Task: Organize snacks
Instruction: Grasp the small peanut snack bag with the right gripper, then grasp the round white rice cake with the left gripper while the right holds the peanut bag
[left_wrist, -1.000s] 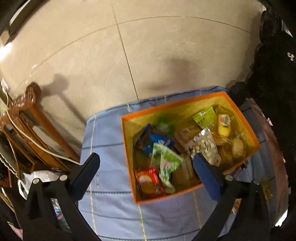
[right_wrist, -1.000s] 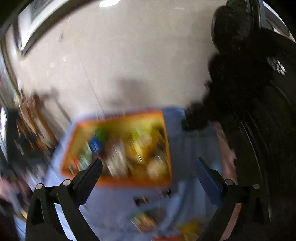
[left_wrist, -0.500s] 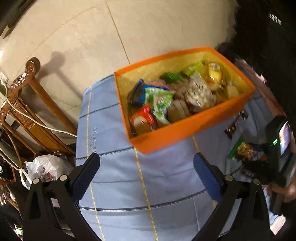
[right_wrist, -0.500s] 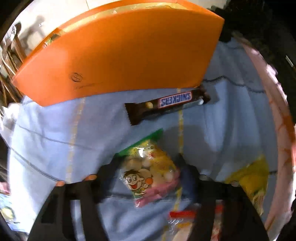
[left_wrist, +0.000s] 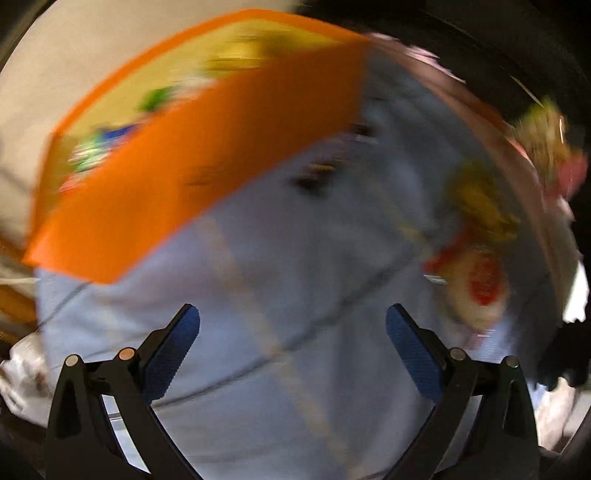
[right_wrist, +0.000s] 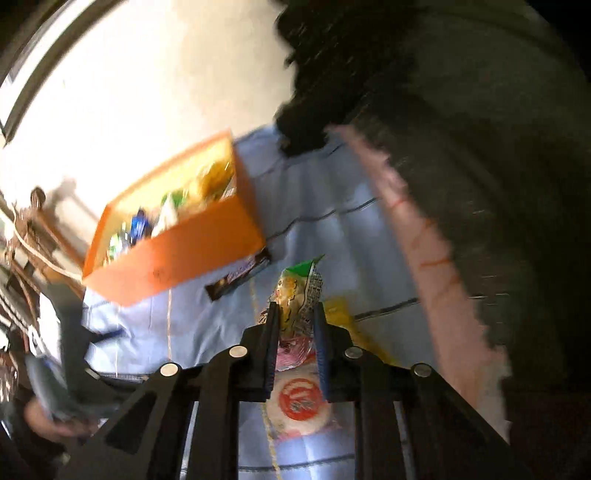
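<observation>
An orange box (right_wrist: 177, 247) holding several snack packets stands on a light blue cloth (right_wrist: 314, 206); it also shows, blurred, in the left wrist view (left_wrist: 192, 177). My right gripper (right_wrist: 295, 314) is shut on a green-topped candy bag (right_wrist: 297, 291) and holds it above the cloth. A Snickers bar (right_wrist: 240, 277) lies beside the box. A round red-and-white packet (right_wrist: 297, 404) and a yellow packet (right_wrist: 343, 317) lie under the gripper. My left gripper (left_wrist: 291, 328) is open and empty over the cloth, near the box's front wall.
The red-and-white packet (left_wrist: 476, 288) and the yellow packet (left_wrist: 484, 206) lie right of the left gripper. A wooden chair (right_wrist: 33, 229) stands left of the cloth. A dark bulky shape (right_wrist: 461, 147) fills the right. A pale tiled floor (right_wrist: 147, 92) lies beyond.
My right gripper has closed on the candy bag and lifted it off the cloth. My left gripper has dropped lower and moved right, closer to the cloth, and its view is now blurred.
</observation>
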